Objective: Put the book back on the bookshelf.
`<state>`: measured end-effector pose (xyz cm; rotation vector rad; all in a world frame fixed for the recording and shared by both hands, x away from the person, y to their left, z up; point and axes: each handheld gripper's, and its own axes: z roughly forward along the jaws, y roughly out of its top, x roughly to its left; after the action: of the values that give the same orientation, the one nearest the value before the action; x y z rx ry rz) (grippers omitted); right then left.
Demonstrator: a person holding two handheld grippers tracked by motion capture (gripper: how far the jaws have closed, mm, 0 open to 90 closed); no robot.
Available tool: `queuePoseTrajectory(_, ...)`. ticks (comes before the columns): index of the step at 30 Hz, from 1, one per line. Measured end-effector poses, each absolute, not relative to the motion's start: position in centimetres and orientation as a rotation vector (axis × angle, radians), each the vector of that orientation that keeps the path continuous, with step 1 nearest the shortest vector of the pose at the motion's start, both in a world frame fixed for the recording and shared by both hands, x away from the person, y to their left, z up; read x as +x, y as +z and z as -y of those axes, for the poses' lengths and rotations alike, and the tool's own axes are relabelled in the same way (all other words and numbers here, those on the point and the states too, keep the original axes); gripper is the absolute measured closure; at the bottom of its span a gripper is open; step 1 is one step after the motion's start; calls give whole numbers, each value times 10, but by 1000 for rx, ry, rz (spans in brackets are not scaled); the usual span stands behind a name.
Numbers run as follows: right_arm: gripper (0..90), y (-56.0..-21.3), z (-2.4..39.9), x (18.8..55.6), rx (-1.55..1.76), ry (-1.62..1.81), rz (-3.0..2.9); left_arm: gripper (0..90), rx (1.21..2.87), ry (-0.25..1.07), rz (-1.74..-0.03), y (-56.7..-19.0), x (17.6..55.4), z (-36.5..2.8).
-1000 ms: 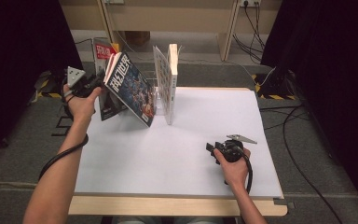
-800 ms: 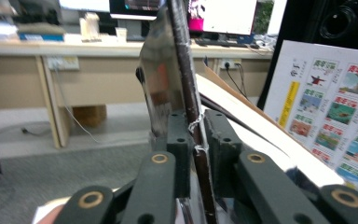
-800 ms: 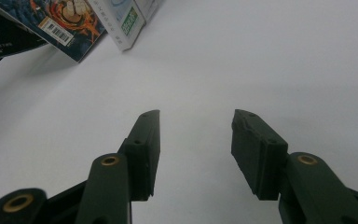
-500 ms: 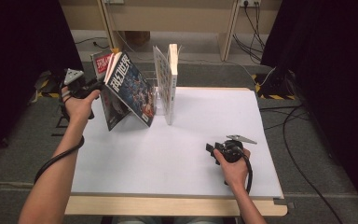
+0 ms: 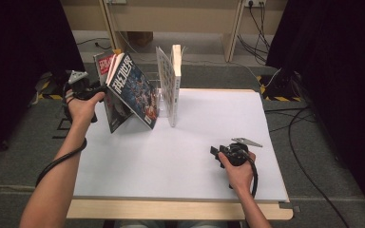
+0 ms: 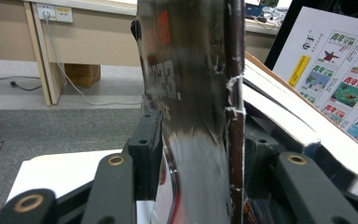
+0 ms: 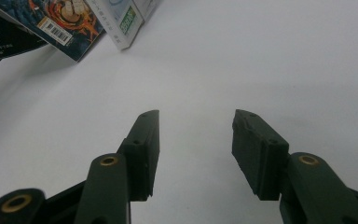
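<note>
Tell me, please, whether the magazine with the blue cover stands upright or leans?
It leans. In the high view the blue-covered magazine tilts left, its top against the magazines behind it and its bottom edge out on the white table.

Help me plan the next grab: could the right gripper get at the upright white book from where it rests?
Probably yes. The right gripper rests open on the table, and bare white surface lies between it and the white book; the leaning magazine stands off to the side.

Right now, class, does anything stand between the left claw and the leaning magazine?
Nothing visible does. The left claw straddles the edge of the leaning magazine; its jaws have just been opening, with the magazine between them.
</note>
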<state>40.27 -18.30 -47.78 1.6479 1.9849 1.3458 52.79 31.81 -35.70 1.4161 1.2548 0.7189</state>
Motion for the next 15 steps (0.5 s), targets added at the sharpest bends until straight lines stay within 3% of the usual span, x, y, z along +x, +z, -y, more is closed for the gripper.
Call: queuePoseTrajectory(15,520,-480,184,403,1675,1334,-1996,767,1415,641,-1366,-352,545,-311)
